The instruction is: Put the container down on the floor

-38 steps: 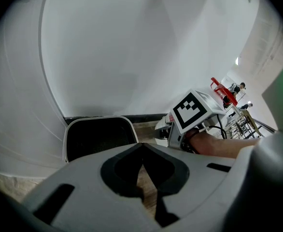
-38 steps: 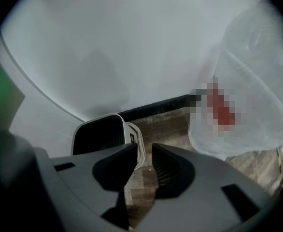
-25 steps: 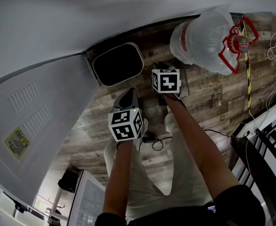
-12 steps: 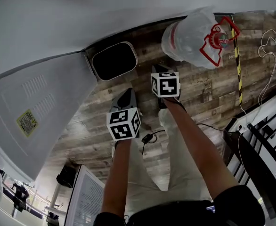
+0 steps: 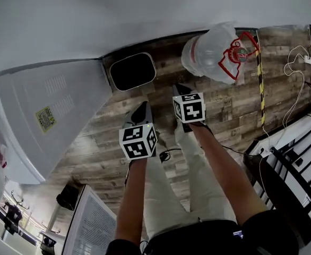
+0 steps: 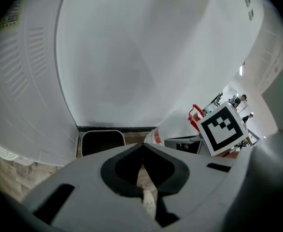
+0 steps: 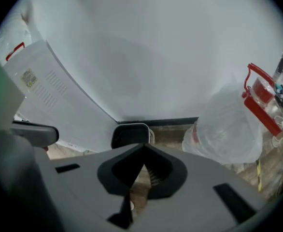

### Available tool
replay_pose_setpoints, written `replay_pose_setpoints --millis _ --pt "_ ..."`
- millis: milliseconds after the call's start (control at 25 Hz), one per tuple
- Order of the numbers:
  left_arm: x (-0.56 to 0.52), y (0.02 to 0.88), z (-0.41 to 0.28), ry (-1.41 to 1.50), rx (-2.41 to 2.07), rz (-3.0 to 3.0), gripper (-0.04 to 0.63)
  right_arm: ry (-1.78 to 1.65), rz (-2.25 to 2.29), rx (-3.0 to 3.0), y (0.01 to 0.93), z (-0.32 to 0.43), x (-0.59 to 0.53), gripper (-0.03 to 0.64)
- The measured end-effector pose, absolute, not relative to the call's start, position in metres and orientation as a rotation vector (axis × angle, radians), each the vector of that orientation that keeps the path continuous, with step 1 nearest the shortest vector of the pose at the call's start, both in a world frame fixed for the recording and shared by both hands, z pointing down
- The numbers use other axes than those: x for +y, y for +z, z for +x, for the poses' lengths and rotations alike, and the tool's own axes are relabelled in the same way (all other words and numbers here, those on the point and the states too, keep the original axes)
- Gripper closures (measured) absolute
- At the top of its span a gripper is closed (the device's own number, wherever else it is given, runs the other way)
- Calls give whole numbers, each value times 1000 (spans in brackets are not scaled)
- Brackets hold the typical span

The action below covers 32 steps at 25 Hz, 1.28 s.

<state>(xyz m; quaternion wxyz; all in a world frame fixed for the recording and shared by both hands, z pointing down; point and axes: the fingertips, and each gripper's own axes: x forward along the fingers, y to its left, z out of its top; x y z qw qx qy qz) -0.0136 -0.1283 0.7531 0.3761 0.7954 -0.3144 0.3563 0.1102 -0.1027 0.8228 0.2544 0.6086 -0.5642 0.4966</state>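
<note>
Jug (image 5: 211,52) drifted left in my view; grippers barely moved. Container (image 5: 133,71) sat on floor (image 5: 227,108) by the wall (image 5: 118,15), so left gripper (image 6: 142,163) and right gripper (image 7: 144,161) idled above, jaws together, empty.

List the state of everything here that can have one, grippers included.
Left gripper: shut, nothing between the jaws.
Right gripper: shut, nothing between the jaws.
Container: set on the floor, open-topped, neither gripper on it.
Water jug: on the floor beside the container, not gripped; fill level unclear.
</note>
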Motion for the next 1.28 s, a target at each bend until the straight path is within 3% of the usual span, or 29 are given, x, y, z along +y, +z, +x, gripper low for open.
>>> replay_pose_setpoints --millis 520,1280 --pt "-120 697 -7 859 -814 2032 578 1303 1633 -1661 746 94 -100 588" --pt "-156 489 21 720 -936 2294 578 1093 1778 -1982 511 113 -140 588"
